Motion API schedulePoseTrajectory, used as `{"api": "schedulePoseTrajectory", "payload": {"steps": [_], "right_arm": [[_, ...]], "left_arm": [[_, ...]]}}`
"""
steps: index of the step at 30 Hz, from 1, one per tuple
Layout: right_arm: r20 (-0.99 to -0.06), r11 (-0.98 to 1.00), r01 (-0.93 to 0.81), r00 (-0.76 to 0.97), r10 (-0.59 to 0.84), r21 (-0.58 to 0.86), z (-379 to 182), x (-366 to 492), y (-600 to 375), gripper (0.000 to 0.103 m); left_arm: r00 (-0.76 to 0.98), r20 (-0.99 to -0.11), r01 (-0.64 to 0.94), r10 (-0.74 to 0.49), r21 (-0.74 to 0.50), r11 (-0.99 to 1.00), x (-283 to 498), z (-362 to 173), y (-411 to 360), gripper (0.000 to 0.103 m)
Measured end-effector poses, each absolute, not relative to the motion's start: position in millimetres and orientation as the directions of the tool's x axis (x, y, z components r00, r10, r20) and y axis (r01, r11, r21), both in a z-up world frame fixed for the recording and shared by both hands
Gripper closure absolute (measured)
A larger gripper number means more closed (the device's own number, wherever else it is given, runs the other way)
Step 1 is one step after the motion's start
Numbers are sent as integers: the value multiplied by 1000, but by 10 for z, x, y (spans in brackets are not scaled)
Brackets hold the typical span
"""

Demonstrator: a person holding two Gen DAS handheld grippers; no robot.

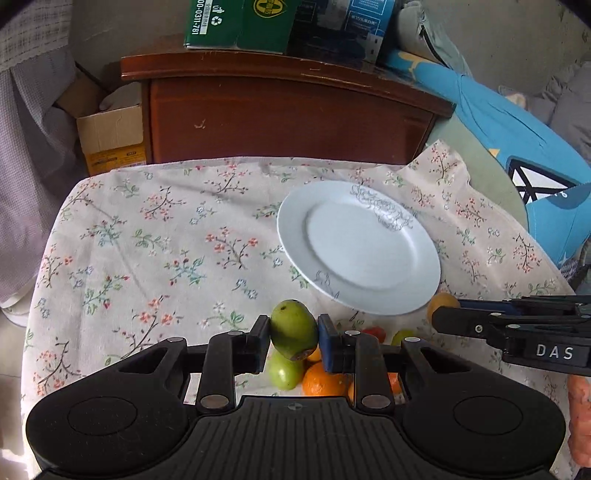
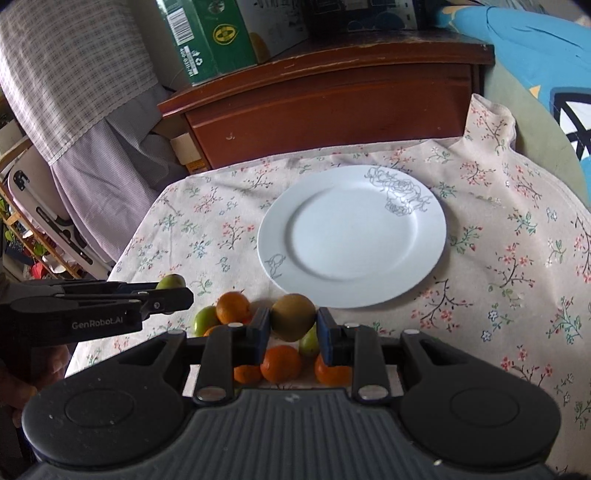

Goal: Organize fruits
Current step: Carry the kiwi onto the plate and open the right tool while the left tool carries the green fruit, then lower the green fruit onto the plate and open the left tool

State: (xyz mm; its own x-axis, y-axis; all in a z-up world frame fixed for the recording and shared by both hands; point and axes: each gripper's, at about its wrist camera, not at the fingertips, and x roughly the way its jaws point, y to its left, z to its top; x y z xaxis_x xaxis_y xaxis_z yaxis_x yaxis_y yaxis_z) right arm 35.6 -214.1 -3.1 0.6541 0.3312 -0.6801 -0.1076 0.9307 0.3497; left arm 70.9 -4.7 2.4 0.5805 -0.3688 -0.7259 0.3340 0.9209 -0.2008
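My left gripper (image 1: pixel 293 334) is shut on a green fruit (image 1: pixel 293 326) and holds it above the fruit pile. My right gripper (image 2: pixel 293 328) is shut on a brownish-yellow fruit (image 2: pixel 293 315). A white plate (image 1: pixel 358 243) with a grey flower print lies empty on the floral cloth, just beyond both grippers; it also shows in the right wrist view (image 2: pixel 352 236). Oranges (image 2: pixel 280 363) and green fruits (image 2: pixel 205 321) lie on the cloth beneath the grippers. The left gripper shows in the right wrist view (image 2: pixel 173 295), the right gripper in the left wrist view (image 1: pixel 443 317).
A brown wooden cabinet (image 1: pixel 288 110) stands behind the table, with green and blue boxes (image 1: pixel 240 22) on top. A cardboard box (image 1: pixel 110 136) sits at the left. Blue fabric (image 1: pixel 517 140) lies at the right. The floral cloth (image 2: pixel 517 258) hangs over the table edges.
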Motion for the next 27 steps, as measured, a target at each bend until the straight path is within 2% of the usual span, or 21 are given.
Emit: {"api": "schedulePoseTrajectory", "payload": {"steps": [5, 17, 23, 27], "right_arm": [[-692, 945, -81, 662, 288, 316, -94, 544, -2174, 76], [-722, 943, -7, 642, 259, 332, -331, 819, -2267, 75], [-711, 939, 4, 654, 257, 343, -328, 877, -2274, 68], [-708, 944, -18, 657, 259, 329, -271, 882, -2220, 68]], "left_arm": [[589, -707, 354, -391, -209, 912, 870, 4, -268, 78], [537, -733, 362, -417, -246, 899, 1182, -286, -518, 78], [564, -726, 375, -394, -200, 905, 1180, -224, -584, 76], [565, -735, 355, -375, -195, 915, 1151, -172, -540, 75]]}}
